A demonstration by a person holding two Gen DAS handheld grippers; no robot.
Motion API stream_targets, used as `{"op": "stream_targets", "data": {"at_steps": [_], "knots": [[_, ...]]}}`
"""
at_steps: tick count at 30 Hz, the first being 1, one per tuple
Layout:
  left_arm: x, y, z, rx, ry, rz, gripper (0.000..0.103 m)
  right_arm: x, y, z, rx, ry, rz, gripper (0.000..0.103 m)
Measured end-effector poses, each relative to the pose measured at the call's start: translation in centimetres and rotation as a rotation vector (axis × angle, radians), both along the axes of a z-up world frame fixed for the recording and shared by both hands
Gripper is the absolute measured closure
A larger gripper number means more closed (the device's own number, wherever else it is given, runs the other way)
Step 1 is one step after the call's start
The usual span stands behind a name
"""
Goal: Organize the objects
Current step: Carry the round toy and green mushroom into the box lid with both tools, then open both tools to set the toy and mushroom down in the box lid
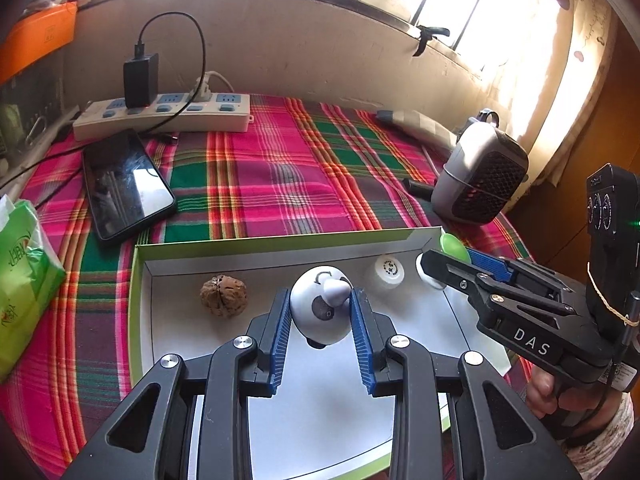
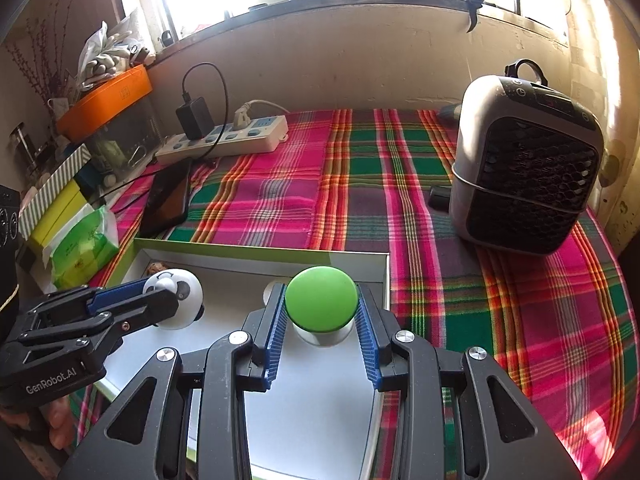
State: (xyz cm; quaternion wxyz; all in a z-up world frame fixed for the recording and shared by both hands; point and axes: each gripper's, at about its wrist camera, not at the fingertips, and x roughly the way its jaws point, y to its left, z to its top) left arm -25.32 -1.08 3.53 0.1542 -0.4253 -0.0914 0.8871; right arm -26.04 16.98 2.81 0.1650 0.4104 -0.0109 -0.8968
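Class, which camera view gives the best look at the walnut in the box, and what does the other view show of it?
The left wrist view: the walnut lies whole and unobstructed on the box floor. In the right wrist view only a sliver shows behind the box wall.

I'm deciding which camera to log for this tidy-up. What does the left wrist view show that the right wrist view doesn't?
Only the left wrist view: the white cap lying flat in the box.

Only the right wrist view: the striped box at the left edge.

Both: the left tool shut on the white panda toy, the right tool shut on the green-topped toy, the power strip, heater, phone.
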Motion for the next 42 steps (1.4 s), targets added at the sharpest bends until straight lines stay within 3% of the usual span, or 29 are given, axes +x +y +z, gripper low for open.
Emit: {"op": "stream_targets", "data": {"at_steps": [42], "knots": [[-2.5,1.6,-2.0,-0.034,-0.058,-0.029,0.071,-2.0,-1.1,-1.7,0.049,-0.019,0.004,0.068]]}}
